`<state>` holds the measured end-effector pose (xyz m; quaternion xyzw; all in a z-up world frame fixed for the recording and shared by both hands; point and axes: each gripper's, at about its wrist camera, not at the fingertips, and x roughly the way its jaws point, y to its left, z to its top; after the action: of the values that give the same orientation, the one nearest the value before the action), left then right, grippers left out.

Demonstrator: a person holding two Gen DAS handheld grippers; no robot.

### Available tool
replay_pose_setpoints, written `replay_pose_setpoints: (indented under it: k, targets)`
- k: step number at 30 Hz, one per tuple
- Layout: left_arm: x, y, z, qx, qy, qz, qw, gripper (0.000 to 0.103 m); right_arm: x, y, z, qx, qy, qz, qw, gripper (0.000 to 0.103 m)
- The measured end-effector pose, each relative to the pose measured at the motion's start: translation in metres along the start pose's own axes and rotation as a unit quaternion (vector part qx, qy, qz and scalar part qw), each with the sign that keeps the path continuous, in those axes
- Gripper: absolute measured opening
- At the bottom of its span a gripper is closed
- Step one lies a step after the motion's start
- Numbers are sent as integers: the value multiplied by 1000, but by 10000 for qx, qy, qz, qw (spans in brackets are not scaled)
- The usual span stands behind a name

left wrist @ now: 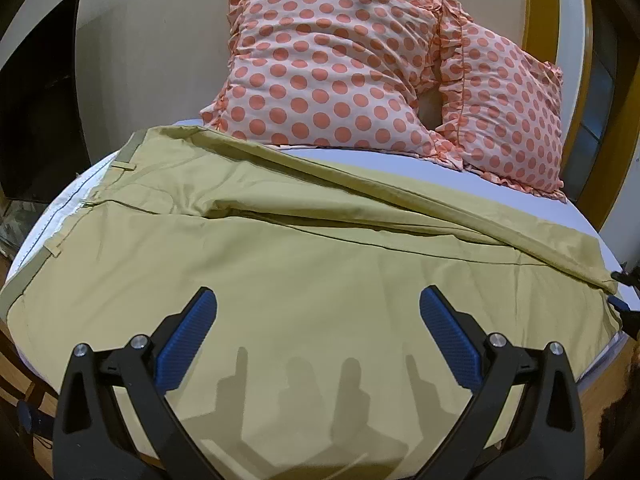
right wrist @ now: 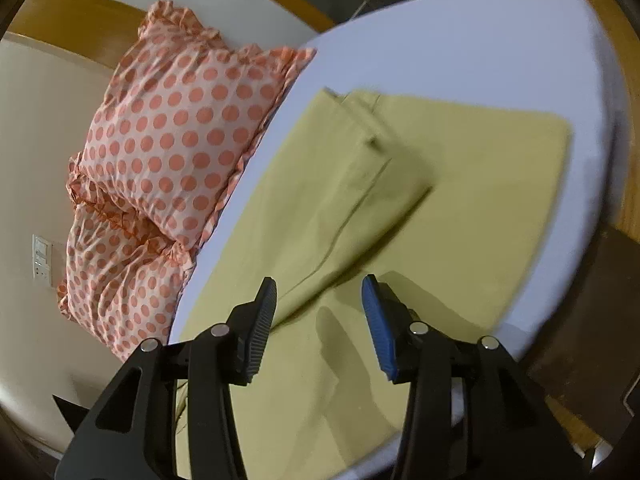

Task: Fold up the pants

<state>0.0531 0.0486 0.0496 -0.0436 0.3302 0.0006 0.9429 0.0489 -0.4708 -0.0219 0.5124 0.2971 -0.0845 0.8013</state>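
On the bed [left wrist: 460, 166], khaki pants [left wrist: 304, 248] lie spread flat. Left gripper [left wrist: 318, 308] and right gripper [right wrist: 319, 294] hover, jaws apart, empty. Cloth looks light, limp; pinch hems or waistband.

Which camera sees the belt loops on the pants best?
The left wrist view. It shows the waistband end of the pants sharply, with belt loops lying flat near the mattress edge. The right wrist view shows the waistband far off and blurred, with only one loop faintly visible.
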Motion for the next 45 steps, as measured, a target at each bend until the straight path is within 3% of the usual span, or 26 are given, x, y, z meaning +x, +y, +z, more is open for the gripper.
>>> replay_pose_setpoints:
  k: [6,8,13,16,19,21,23,27,28,30,31,34,37,39,42,45]
  targets:
    - [-3,10,2,-105,42,17,9999,101,21,9,12,320,-335,-180,9988,44]
    - [-1,14,6,-178,89,-100,9998,101,30,16,19,60,-502,-171,9986,1]
    - [7,38,29,-759,175,-1056,9914,101,2,6,18,50,-767,698,9946,2]
    - [27,63,59,-1492,186,-1500,9772,101,-16,0,14,-3,-823,860,9929,2]
    - [63,78,96,-1922,498,-1444,9694,100,-20,-5,14,30,-826,956,9920,2]
    - [89,79,115,-1942,715,-1251,9703,99,-19,-6,14,49,-813,973,9919,2]
    - [123,81,134,-1845,1081,-748,9740,90,-19,-6,14,46,-819,983,9918,2]
    - [174,98,143,-2119,1627,-275,9633,72,-16,-4,15,21,-817,997,9917,2]
    - [183,103,142,-2213,1692,-152,9603,61,-15,-4,15,12,-807,1005,9917,2]
    - [196,110,141,-2256,1735,-61,9586,28,-14,-3,16,-9,-817,1028,9913,2]
    - [196,113,137,-2249,1734,-140,9587,7,-14,-3,16,-34,-823,1054,9910,2]
    - [160,113,126,-2143,1405,-249,9663,5,-23,1,22,-83,-940,1196,9883,2]
    - [83,108,107,-1833,784,-426,9790,5,-42,5,27,-164,-1191,1315,9840,2]
    - [33,108,82,-1728,521,-536,9821,6,-55,-2,28,-134,-1308,1341,9822,2]
    - [-15,106,33,-1731,508,-503,9823,9,-59,-19,24,-18,-1279,1166,9849,2]
    - [-24,106,-23,-1961,865,-426,9758,9,-50,-41,16,167,-1124,860,9898,2]
